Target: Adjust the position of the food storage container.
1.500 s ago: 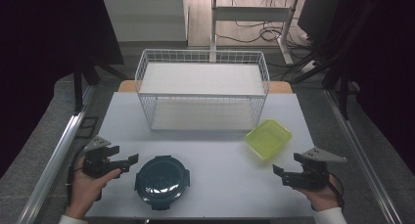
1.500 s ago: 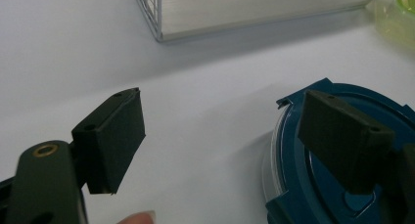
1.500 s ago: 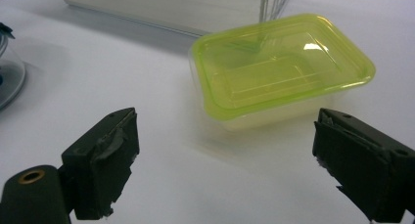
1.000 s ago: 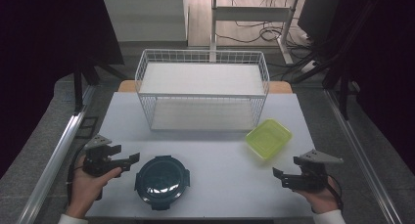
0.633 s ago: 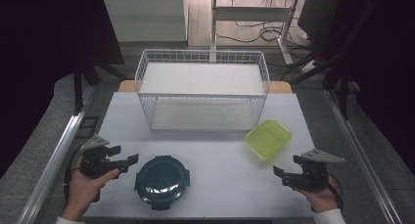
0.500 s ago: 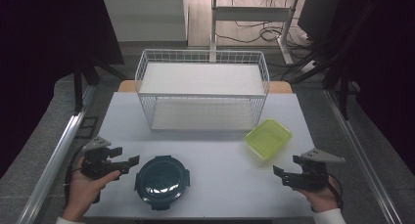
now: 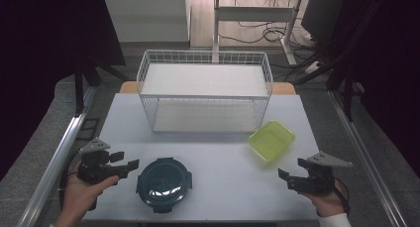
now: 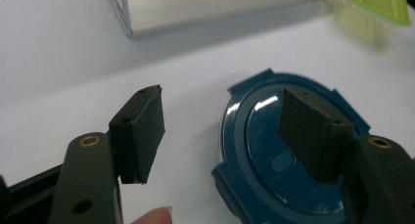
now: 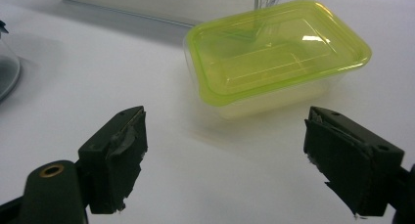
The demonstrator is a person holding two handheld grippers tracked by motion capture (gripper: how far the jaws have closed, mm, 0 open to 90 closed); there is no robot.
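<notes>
White counter (image 7: 223, 167), white wire basket (image 7: 205, 95) at its 12 o'clock. Round dark-blue lidded container (image 7: 164, 184) sits at 7 o'clock; translucent rectangular box with lime-green lid (image 7: 272, 140) at 3 o'clock. Your left tool (image 7: 130, 166) is just beside the blue container at its 9 o'clock, jaws apart and just been closing, gripping nothing. Your right tool (image 7: 283, 176) sits at the box's 5 o'clock, wide open, empty.
</notes>
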